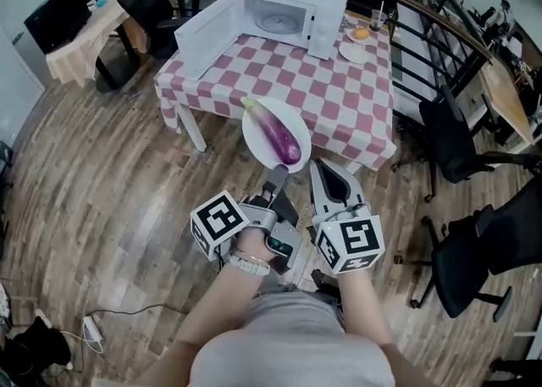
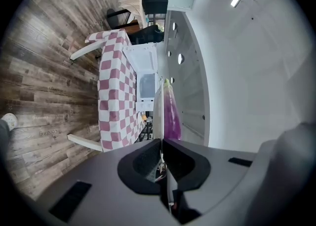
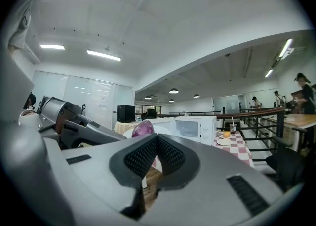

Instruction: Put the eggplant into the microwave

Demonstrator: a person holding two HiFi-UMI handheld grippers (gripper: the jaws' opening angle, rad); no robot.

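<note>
Eggplant on a plate, plate held in the left gripper, microwave open ahead

The plate (image 1: 257,127) is pinched by its near rim in the left gripper (image 1: 278,177), jaws clamped on it. The eggplant (image 1: 283,135) is laid on the plate w/ its long axis running away from that gripper, stem end far-left, fat end nearest the jaws. The plate is held at the near edge of the table (image 1: 339,97). The right gripper (image 1: 320,172) is clenched on nothing, just beside the plate's near-right rim, so it's prob the one to be used for the pick. The microwave (image 1: 279,14) is set at the table's far edge, door (image 1: 203,36) swung open to the left, only the glass tray (image 1: 279,23) seen inside. A small plate (image 1: 361,35) w/ smth orange on it is parked at the far right corner.
</note>
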